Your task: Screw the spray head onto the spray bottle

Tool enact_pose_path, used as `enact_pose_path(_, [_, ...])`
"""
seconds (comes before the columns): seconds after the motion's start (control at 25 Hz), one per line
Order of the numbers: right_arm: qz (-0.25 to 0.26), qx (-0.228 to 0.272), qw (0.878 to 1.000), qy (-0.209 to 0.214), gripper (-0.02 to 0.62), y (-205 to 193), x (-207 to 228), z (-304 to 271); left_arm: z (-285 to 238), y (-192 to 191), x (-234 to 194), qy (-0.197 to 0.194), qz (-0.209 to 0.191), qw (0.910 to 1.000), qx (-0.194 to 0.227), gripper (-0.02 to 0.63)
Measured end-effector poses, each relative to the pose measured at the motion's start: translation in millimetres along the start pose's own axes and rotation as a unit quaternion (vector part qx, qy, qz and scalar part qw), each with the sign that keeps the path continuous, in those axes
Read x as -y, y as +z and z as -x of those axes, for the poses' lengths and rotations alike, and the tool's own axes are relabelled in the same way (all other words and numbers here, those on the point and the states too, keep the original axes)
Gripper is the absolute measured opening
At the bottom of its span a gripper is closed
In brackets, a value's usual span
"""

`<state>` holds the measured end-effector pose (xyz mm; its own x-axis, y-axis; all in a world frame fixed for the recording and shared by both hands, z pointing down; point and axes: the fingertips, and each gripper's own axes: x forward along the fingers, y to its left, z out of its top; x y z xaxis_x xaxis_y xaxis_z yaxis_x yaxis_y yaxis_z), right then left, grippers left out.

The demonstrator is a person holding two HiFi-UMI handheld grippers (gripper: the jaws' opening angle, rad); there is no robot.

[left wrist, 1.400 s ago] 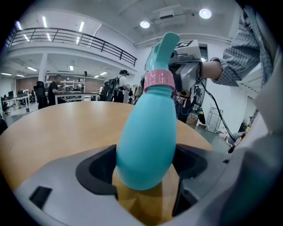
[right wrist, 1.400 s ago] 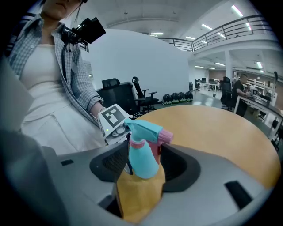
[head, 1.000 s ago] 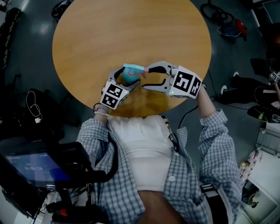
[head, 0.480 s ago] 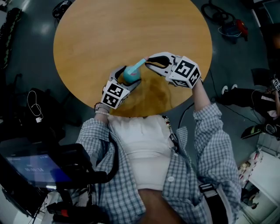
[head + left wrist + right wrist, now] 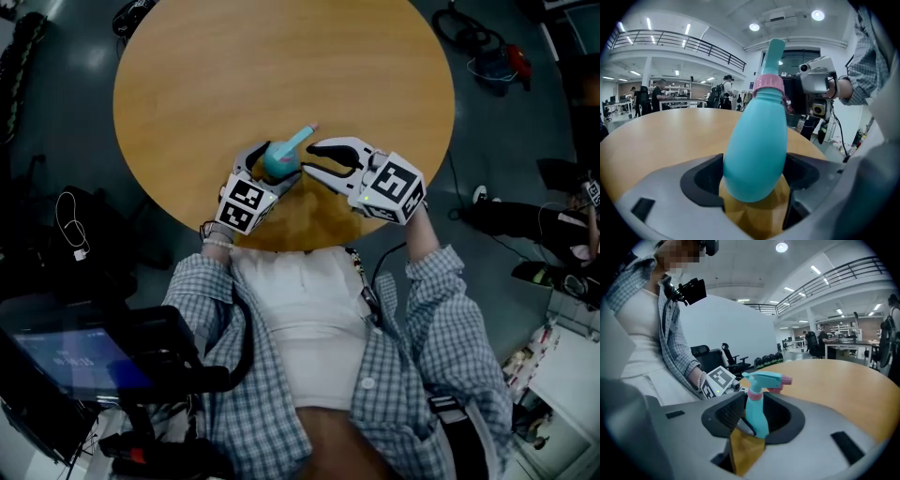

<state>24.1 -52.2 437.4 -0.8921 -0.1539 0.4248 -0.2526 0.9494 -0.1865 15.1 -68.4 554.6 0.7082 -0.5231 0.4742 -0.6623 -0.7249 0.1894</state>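
Left tongs: our left tongs are clamped on the fat lower body of the bottle, just left of centre in the head view.
Bottle: it is over the near part of the bench and leans a little to the right in the left gripper view. We cannot tell whether its base rests on the wood.
Head: the spray head sits on the neck above the pink collar, with its nozzle aimed at the upper right of the head view. We cannot tell whether the thread is fully home.
Handling: we judge it light, thin-walled plastic, smooth and rounded. It could twist in a loose grip and dent under a hard one.
Hold: the low body suits steadying, as now. For turning we would take the collar or the head's stem, not the nozzle.
Right tongs: our right tongs sit just right of the bottle. Their jaws are narrow and have just been opening. Nothing is pinched, and the bottle shows beyond the gap.
Arms: both forearms rise from the lower edge of the head view, and the tongs tilt gently down, facing each other.
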Motion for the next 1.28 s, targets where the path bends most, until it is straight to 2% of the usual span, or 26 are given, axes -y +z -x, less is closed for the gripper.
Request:
enact_pose_path(0.08, [-0.021, 0.017, 1.000, -0.016, 0.144, -1, -1, -9, 0, 0, 0, 0.000, 0.001, 1.0000, 0.000, 0.399])
enact_pose_path(0.2, [-0.059, 0.044, 0.997, -0.032, 0.144, -3, 5, -18, -1, 0, 0, 0.000, 0.001, 1.0000, 0.000, 0.399])
enact_pose_path(0.32, [-0.084, 0.057, 0.995, -0.018, 0.144, -3, 5, -25, -1, 0, 0, -0.003, -0.001, 1.0000, -0.001, 0.399])
enact_pose_path(0.48, [-0.087, 0.064, 0.994, -0.001, 0.143, 3, 12, -30, -2, 1, 1, -0.009, -0.004, 1.0000, -0.002, 0.399])
enact_pose_path(0.56, [-0.068, 0.061, 0.996, 0.008, 0.121, 6, 10, -32, -2, 1, 1, -0.009, -0.005, 0.9999, -0.003, 0.399])
enact_pose_path(0.64, [-0.035, 0.053, 0.998, -0.002, 0.121, 7, 8, -32, -3, 0, 0, -0.008, -0.006, 1.0000, -0.001, 0.399])
enact_pose_path(0.8, [0.068, 0.029, 0.995, -0.070, 0.120, 7, -1, -32, -3, 1, 2, -0.007, -0.006, 1.0000, -0.001, 0.399])
enact_pose_path(0.88, [0.127, 0.014, 0.985, -0.116, 0.120, 7, -5, -34, -3, 0, 2, -0.005, -0.004, 1.0000, -0.003, 0.399])
enact_pose_path(0.96, [0.157, 0.007, 0.973, -0.167, 0.120, 5, -6, -34, -3, 1, 2, -0.002, -0.002, 1.0000, -0.003, 0.399])
enact_pose_path(1.04, [0.149, 0.011, 0.964, -0.220, 0.120, 3, -4, -31, -3, 0, 2, -0.001, -0.003, 1.0000, -0.003, 0.400])
enact_pose_path(1.16, [0.100, 0.035, 0.952, -0.287, 0.120, 2, -3, -30, -5, -2, 2, 0.000, -0.003, 1.0000, -0.001, 0.399])
enact_pose_path(1.28, [0.051, 0.054, 0.945, -0.318, 0.120, 5, -2, -31, -5, -2, 3, 0.001, -0.002, 1.0000, -0.003, 0.399])
